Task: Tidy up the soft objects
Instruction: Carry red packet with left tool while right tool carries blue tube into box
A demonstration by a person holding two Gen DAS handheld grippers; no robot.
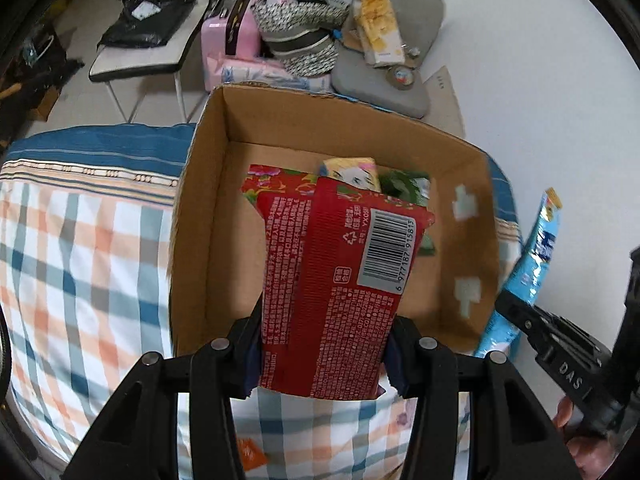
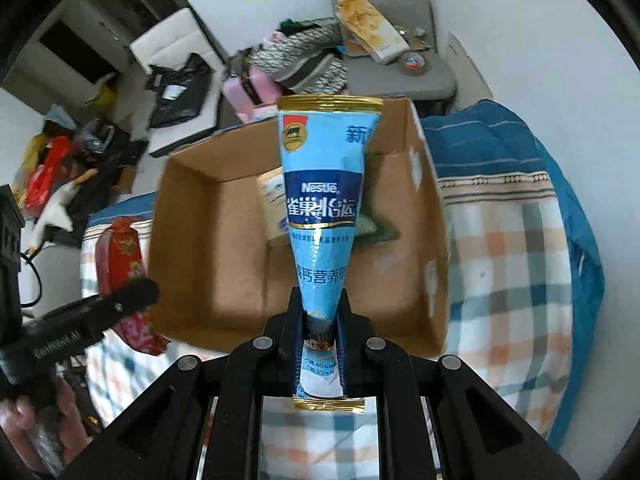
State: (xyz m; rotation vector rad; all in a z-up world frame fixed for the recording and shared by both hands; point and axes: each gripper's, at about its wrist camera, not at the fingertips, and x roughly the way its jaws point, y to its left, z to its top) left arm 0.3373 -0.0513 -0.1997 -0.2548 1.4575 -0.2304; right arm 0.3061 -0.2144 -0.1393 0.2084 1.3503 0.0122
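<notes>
An open cardboard box (image 1: 200,216) stands on a plaid bedspread; it also shows in the right wrist view (image 2: 192,240). My left gripper (image 1: 324,356) is shut on a red soft packet (image 1: 340,280) and holds it over the box's near edge. My right gripper (image 2: 322,328) is shut on a light blue Nestle pouch (image 2: 326,200), held upright over the box's near wall. The blue pouch (image 1: 536,256) and the right gripper body (image 1: 560,348) show at the right in the left wrist view. Inside the box lie a yellow packet (image 1: 354,170) and a green packet (image 1: 404,186).
The plaid bedspread (image 1: 80,248) surrounds the box. Behind the box are a pink case (image 1: 228,40), patterned fabric (image 1: 300,36), and a grey cushion (image 1: 384,80) with a yellow box on it. A white chair (image 1: 148,52) holds a black bag.
</notes>
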